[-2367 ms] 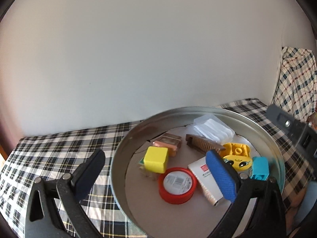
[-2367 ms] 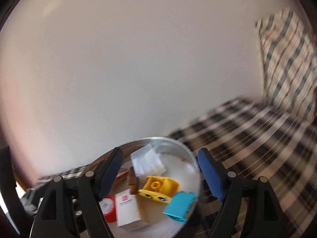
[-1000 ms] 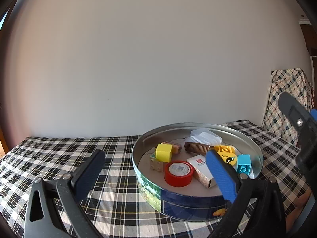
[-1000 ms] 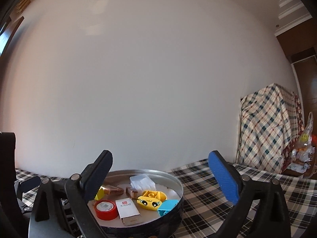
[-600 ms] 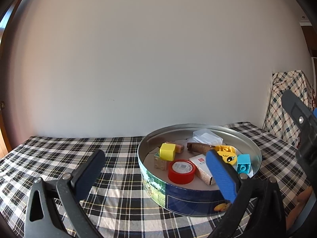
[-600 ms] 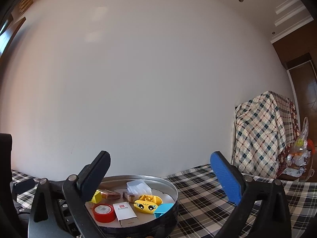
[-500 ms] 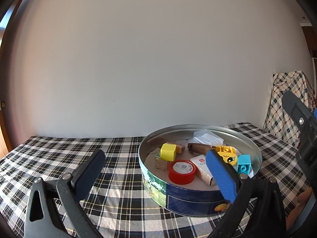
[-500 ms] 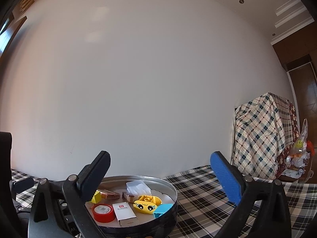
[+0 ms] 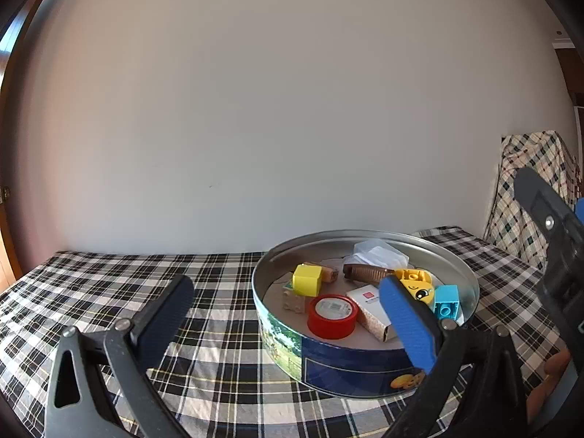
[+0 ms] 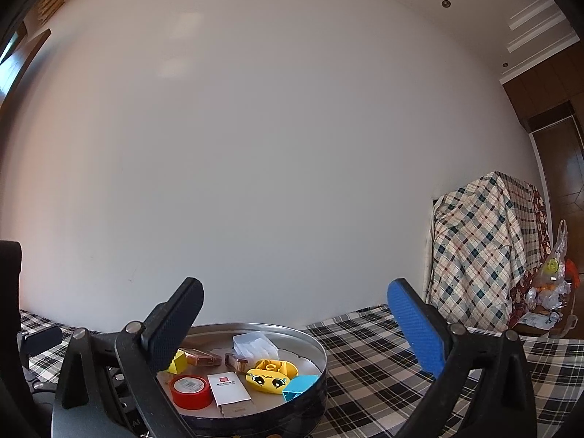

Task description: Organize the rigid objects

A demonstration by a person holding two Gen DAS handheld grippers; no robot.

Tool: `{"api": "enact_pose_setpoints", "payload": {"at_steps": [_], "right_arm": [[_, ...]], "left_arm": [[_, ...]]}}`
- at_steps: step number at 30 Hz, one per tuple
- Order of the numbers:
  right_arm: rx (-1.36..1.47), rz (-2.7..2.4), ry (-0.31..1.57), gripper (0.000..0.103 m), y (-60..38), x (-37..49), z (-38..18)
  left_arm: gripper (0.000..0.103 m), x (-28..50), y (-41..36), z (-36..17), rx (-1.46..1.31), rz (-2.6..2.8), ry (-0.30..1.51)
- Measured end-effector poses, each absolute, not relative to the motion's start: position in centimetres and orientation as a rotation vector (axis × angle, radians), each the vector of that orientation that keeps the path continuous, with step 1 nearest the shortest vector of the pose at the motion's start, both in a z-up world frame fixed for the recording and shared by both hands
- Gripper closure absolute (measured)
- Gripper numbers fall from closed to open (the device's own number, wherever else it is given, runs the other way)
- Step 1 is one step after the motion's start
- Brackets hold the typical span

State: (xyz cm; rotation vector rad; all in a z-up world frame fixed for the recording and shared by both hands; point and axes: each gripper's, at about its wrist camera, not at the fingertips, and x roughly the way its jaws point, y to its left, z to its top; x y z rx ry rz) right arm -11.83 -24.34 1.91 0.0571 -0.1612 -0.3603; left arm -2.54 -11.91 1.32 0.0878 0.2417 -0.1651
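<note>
round tin [image 9: 277,335] of toys, left gripper [image 9: 288,314] agape

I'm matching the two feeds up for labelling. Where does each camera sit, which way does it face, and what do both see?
Left wrist: on the left gripper, low over the checked cloth, facing the wall; tin ahead-right; own open jaws show, right gripper at the right edge.
Right wrist: on the right gripper, facing the wall; tin lower left; own open jaws show.
Shared: tin, red tape, yellow face toy.
</note>
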Motion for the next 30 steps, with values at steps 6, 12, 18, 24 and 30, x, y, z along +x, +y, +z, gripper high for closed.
{"api": "enact_pose_setpoints", "payload": {"at_steps": [6, 12, 18, 24, 30], "right_arm": [[0.062, -0.358, -0.157, 0.000, -24.50, -11.74, 1.94], [0.053, -0.352, -0.163, 0.001, -24.42, -11.86, 1.97], [0.057, -0.351, -0.162, 0.001, -24.46, -11.82, 1.93], [0.057, -0.349, -0.162, 0.001, -24.50, -11.82, 1.93], [0.058, -0.350, -0.161, 0.001, -24.42, -11.82, 1.93]], "left_arm": [[0.000, -2.32, -11.99, 1.24, 0.082, -0.167, 0.254], [0.000, -2.26, -12.14, 1.15, 0.089, -0.155, 0.265], [0.000, -2.29, -11.84, 1.12, 0.080, -0.112, 0.267], [0.000, -2.25, -11.65, 1.08, 0.072, -0.109, 0.272], [0.000, -2.21, -11.54, 1.01, 0.067, -0.093, 0.281]]}}
